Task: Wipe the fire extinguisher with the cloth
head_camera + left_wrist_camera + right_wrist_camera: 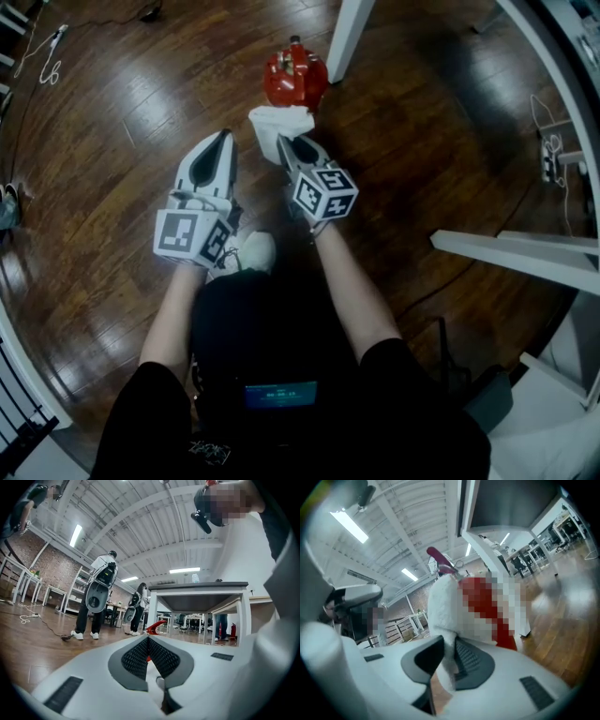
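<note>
A red fire extinguisher (295, 77) stands upright on the wood floor beside a white table leg (349, 36). My right gripper (291, 143) is shut on a white cloth (279, 125), which hangs just in front of the extinguisher's near side. In the right gripper view the cloth (444, 606) rises from between the jaws of the right gripper (446, 651) and covers part of the red body (485, 599). My left gripper (223, 138) is to the left, shut and holding nothing. In its own view the left gripper (148, 640) points toward the extinguisher's red handle (157, 626).
White frame beams (516, 251) cross the right side. A power strip (549, 157) and cables (49, 58) lie on the floor at the right and far left. My white shoe (251, 251) sits under the grippers. Two people (97, 599) stand in the distance.
</note>
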Action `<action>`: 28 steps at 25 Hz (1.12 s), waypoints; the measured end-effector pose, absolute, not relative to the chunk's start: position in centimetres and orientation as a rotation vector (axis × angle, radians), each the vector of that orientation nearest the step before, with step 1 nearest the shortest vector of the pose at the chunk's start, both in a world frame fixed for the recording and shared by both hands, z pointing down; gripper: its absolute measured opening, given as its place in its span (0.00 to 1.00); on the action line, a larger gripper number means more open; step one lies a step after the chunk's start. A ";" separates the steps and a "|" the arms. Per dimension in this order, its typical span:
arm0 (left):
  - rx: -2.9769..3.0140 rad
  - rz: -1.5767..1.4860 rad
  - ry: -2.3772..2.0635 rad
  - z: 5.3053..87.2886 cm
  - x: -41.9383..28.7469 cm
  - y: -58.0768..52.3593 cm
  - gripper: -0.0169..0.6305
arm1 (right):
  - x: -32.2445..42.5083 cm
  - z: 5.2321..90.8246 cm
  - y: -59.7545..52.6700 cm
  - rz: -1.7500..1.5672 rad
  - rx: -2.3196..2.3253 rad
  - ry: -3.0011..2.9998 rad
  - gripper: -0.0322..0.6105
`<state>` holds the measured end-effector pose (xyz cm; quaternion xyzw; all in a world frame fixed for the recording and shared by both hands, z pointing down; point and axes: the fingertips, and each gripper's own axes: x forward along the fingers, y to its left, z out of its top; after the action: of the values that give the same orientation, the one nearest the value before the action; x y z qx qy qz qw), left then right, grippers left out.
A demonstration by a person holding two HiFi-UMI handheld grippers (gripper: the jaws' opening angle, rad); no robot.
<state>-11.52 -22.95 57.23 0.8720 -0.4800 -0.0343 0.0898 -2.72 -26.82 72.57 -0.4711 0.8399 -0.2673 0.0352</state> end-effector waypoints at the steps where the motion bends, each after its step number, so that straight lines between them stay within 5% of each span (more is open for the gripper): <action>1: 2.601 -0.093 -1.431 57.2 -11.6 -22.9 0.03 | -2.2 71.7 -26.4 -0.803 -1.446 2.569 0.17; 12: 2.631 -0.031 -1.499 53.7 -13.6 -22.8 0.03 | 4.4 62.9 -23.1 -0.491 -1.596 2.554 0.17; 28: 2.566 0.024 -1.323 23.7 -11.1 -13.8 0.03 | 6.9 30.9 -7.8 -0.537 -1.717 2.607 0.17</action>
<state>-11.08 -13.75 23.74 0.8816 -0.4545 0.0082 0.1267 6.91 -7.80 30.86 -0.5420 0.8230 -0.1696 -0.0130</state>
